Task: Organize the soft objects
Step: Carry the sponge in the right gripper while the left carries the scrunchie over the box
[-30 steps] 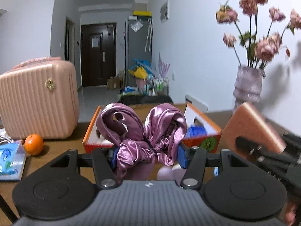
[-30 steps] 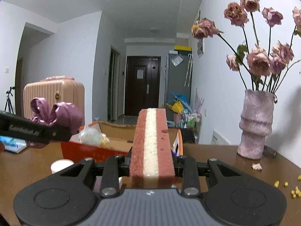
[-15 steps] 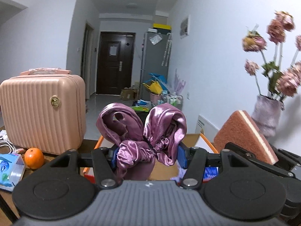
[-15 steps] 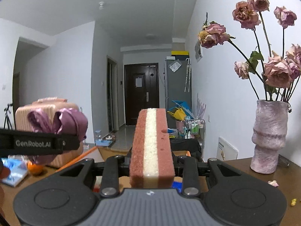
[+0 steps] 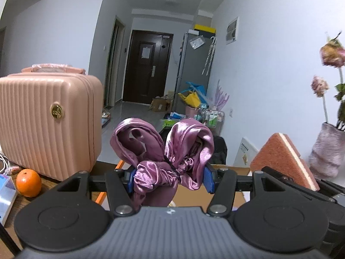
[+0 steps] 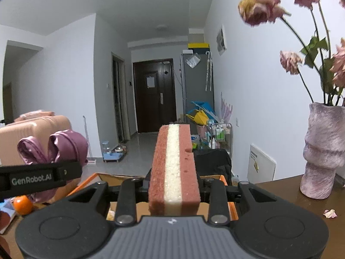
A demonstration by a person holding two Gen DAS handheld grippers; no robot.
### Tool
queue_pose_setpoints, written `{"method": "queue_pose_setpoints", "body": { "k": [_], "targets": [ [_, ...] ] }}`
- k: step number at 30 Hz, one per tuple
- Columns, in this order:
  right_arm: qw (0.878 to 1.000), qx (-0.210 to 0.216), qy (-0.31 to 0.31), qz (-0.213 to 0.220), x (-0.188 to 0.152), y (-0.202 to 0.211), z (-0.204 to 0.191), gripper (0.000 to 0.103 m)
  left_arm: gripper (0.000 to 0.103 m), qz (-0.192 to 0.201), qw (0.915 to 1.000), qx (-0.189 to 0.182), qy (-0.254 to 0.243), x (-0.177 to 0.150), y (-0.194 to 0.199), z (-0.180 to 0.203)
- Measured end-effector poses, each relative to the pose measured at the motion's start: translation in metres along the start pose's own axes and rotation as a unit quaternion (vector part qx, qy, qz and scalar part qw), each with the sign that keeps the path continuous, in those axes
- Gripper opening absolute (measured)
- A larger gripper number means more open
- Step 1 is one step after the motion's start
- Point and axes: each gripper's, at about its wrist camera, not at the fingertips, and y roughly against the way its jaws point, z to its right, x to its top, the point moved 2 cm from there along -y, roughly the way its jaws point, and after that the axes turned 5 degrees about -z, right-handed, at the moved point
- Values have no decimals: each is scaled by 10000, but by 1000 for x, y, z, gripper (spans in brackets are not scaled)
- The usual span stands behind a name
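Observation:
My left gripper [image 5: 169, 180] is shut on a purple satin scrunchie with bow ears [image 5: 163, 151], held above the table. The same scrunchie [image 6: 54, 149] and the left gripper's finger [image 6: 38, 178] show at the left of the right wrist view. A reddish-brown sponge with a white middle layer [image 6: 174, 168] stands on edge in my right gripper [image 6: 173, 194], which is shut on it. That sponge [image 5: 282, 161] appears at the right of the left wrist view. An orange-rimmed cardboard box [image 6: 231, 207] lies just beneath both grippers.
A pink ribbed suitcase [image 5: 47, 120] stands on the brown table at left, with an orange [image 5: 28, 182] and a blue packet [image 5: 6, 192] beside it. A purple vase of dried roses [image 6: 323, 151] sits at right, petals [image 6: 330, 213] near it. A hallway lies behind.
Both grippers have moved level toward the box and a little up, so the box has sunk low in both views. The vase has slid to the right. Both grips are unchanged.

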Motion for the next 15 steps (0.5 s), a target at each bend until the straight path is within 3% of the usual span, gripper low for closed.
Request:
{"method": "queue_pose_setpoints", "body": {
  "k": [15],
  "targets": [
    [9980,-257,150,-553,-18,-61,-3,31,57,-352,9984,405,-175,-11,-59,-5]
  ]
}}
